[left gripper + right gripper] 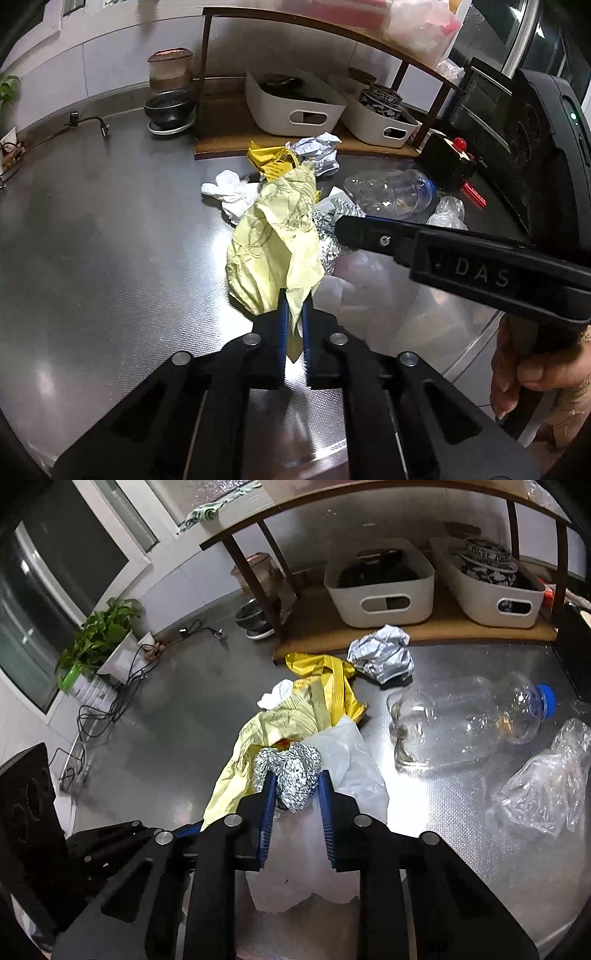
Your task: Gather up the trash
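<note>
With the left gripper [293,314] clamped on the pale yellow bag [275,236], the right gripper [295,794], fingers apart around the foil ball [291,775], must next close and lift it.

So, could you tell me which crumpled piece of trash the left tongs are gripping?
The pale yellow wrapper, pinched by its tail in the left tongs. The foil ball sits between the right tongs; the white paper ball lies untouched.

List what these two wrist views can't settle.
- Right wrist: whether the right gripper has closed on the foil ball; its fingers flank it, contact unclear.
- Left wrist: pale yellow wrapper held by the left gripper hides the counter behind it.
- Both: white bins' contents too dark.
</note>
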### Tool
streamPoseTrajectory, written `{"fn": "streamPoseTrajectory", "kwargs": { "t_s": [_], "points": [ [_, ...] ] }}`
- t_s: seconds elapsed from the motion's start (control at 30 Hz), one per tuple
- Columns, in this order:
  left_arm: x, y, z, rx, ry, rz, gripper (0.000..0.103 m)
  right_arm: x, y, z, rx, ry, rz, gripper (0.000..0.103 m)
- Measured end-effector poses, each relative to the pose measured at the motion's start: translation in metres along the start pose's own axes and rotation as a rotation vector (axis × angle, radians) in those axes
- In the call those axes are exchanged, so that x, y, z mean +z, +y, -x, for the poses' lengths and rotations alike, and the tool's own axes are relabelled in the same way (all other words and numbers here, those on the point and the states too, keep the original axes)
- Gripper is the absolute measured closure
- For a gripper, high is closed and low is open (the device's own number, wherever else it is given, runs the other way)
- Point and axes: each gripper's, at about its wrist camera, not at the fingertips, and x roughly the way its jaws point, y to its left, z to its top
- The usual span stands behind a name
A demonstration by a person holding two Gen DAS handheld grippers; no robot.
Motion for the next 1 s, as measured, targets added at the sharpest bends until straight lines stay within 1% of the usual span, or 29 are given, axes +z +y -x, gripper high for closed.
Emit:
{"fn": "streamPoseTrajectory", "kwargs": {
  "t_s": [0.2,0.37,0.53,0.7,0.83,1.0],
  "points": [
    [0.001,0.002,0.018,0.043,-0.028,-0.004,0.100,0.004,0.004,0.013,-0.006,-0.038,0.019,0.081],
    [0.006,0.002,0.043,0.098,-0.068,-0.006,0.100,0.006,0.011,0.031,0.001,-0.080,0.025,0.081],
    [0.006,0.003,0.070,0.139,-0.112,-0.002,0.100,0.009,0.017,0.047,-0.003,-0.113,0.038,0.081],
    [-0.006,0.001,0.086,0.144,-0.126,0.008,0.100,0.000,0.021,0.055,0.000,-0.110,0.043,0.081],
    [-0.016,-0.002,0.093,0.140,-0.122,0.010,0.100,-0.012,0.024,0.057,-0.004,-0.098,0.049,0.081],
    [-0.030,-0.009,0.094,0.123,-0.104,0.011,0.100,-0.033,0.024,0.050,-0.018,-0.056,0.049,0.080]
  ]
}}
